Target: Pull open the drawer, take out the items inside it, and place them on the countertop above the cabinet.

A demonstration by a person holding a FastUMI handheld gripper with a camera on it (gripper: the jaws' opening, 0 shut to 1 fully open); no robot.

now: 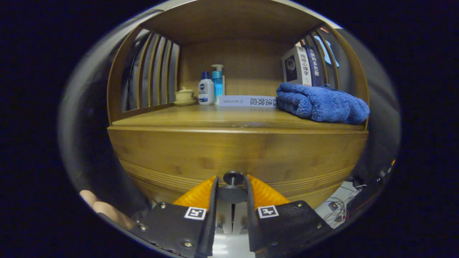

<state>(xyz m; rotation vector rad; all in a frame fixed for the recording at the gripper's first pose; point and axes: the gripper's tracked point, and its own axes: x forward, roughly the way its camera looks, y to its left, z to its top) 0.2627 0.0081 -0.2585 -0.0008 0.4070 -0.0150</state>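
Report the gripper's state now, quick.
Gripper: fingers closed around the drawer knob, one on each side; whether both press on it cannot be told. Drawer not yet pulled open.

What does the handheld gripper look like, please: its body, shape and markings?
The gripper has two flat fingers with ribbed outer faces, mounted on dark textured plates fixed with small silver screws. Each plate carries a square black-and-white marker. A pale, whitish body shows between the plates. The fingers flank the drawer knob.
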